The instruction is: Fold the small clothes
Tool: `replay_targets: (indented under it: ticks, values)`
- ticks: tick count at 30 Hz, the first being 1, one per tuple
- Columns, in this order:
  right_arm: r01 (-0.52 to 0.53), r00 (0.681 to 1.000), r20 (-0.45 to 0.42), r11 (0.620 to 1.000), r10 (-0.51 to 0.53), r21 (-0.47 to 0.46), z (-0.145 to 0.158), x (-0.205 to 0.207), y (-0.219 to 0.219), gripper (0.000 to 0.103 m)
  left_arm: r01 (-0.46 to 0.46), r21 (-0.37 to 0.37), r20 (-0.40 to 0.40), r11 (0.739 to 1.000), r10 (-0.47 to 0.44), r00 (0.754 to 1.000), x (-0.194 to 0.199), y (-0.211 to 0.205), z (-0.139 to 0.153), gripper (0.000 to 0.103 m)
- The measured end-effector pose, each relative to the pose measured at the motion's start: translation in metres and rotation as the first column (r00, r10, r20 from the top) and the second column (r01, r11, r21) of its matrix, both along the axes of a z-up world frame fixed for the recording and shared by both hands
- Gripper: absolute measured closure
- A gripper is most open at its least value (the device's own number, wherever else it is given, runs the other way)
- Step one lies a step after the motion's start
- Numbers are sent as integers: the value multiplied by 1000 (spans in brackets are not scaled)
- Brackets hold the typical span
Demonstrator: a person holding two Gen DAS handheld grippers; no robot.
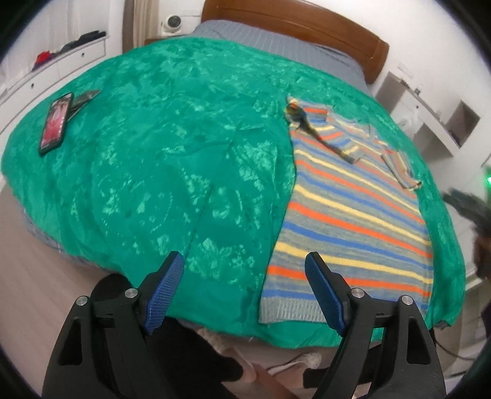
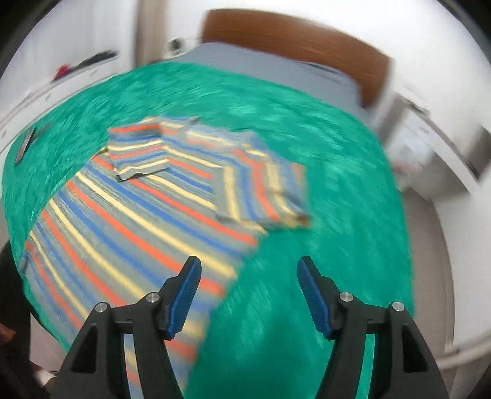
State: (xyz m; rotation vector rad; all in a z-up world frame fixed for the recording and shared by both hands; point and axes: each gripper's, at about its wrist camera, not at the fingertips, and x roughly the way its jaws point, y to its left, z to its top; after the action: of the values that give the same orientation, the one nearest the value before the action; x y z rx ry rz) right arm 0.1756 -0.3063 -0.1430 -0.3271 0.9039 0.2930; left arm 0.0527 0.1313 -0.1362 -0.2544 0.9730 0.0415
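Blue ribbed pads frame both of my views: my left claw [image 1: 244,274] hangs above the near edge of the bed, tipped steeply downward, its jaws spread wide with nothing between them. My right claw [image 2: 248,277] is angled down the same way over the green bedspread [image 1: 159,159], jaws well apart and empty; its picture is smeared with blur, so fine detail there is lost.

Just beyond the left claw's right-hand finger lies the striped sweater [image 1: 353,221], flat on the bedspread with its ribbed hem nearest me at the bed's edge. Both sleeves are folded in across the chest. In the right wrist view the same sweater [image 2: 147,214] sits left of the claw, one folded sleeve reaching toward the middle of the bed.

Farther off, on the left side of the bedspread, a phone [image 1: 56,122] rests face up. At the back stands the brown wooden headboard [image 1: 294,27].
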Motion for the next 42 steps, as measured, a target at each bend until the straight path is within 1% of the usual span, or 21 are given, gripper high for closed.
replay_targets:
  ticks: [2, 3, 4, 6, 7, 8, 10, 11, 13, 14, 16, 19, 23, 25, 27, 29, 31, 33, 36, 39, 42]
  values:
    - [-28, 999, -24, 1000, 28, 6, -19, 29, 19, 40, -17, 16, -7, 1000, 17, 1000, -5, 2, 1, 20]
    - [-27, 999, -42, 1000, 27, 7, -34, 53, 29, 40, -28, 27, -13, 999, 28, 1000, -8, 3, 1, 20]
    - [-19, 998, -51, 1000, 19, 7, -42, 62, 35, 40, -38, 36, -20, 999, 39, 999, -11, 5, 1, 20]
    - [21, 997, -74, 1000, -22, -5, -67, 90, 40, 47, -67, 52, -34, 996, 69, 997, -16, 12, 0, 20]
    - [50, 992, -115, 999, -50, -7, -81, 103, 36, 71, -77, 57, -39, 995, 79, 996, -19, 15, -1, 20]
    - [87, 984, -156, 996, -84, 12, -90, 111, 27, 99, -90, 63, -47, 994, 93, 995, -21, 18, -2, 20]
    - [171, 978, -136, 982, -160, 77, -83, 114, 1, 99, -114, 71, -62, 991, 119, 991, -25, 25, -6, 20]
    - [237, 969, -102, 963, -224, 129, -70, 110, -25, 99, -125, 71, -67, 990, 130, 989, -28, 27, -8, 20]
    - [332, 943, -69, 925, -325, 184, -52, 102, -69, 99, -137, 61, -82, 989, 142, 987, -28, 31, -14, 20]
    - [390, 920, -56, 899, -387, 201, -44, 95, -98, 99, -138, 53, -91, 989, 142, 986, -26, 31, -17, 20]
    - [526, 847, -47, 822, -530, 217, -32, 77, -166, 99, -127, 29, -110, 991, 129, 985, -21, 28, -23, 20]
    - [630, 774, -81, 752, -628, 194, -35, 58, -227, 99, -90, 1, -112, 996, 90, 990, -10, 13, -25, 20]
    - [687, 727, -152, 703, -670, 183, -58, 40, -259, 99, -18, 2, -77, 1000, 18, 997, 1, -15, -13, 20]
    - [704, 710, -155, 691, -686, 166, -65, 40, -262, 99, 14, 19, -58, 1000, -13, 998, 1, -26, -6, 20]
    - [725, 689, -143, 672, -711, 152, -69, 36, -263, 99, 26, 47, -41, 999, -24, 999, -2, -29, 0, 20]
    - [752, 659, -185, 642, -729, 151, -80, 34, -271, 99, 20, 75, -29, 997, -18, 999, -6, -27, 3, 20]
    - [766, 642, -211, 626, -737, 146, -91, 29, -277, 100, -2, 80, -32, 997, 5, 999, -12, -19, 1, 20]
    - [771, 636, -224, 617, -738, 156, -96, 25, -283, 100, -23, 66, -52, 998, 27, 998, -14, -11, -6, 21]
    - [769, 638, -225, 622, -736, 148, -96, 24, -284, 100, -54, 40, -88, 998, 57, 994, -14, 0, -15, 24]
    - [759, 649, -255, 633, -717, 152, -100, 27, -285, 100, -61, 38, -86, 997, 64, 994, -15, 1, -14, 24]
    - [753, 657, -304, 623, -690, 213, -99, 28, -296, 94, -48, 63, -69, 997, 53, 996, -17, -2, -10, 22]
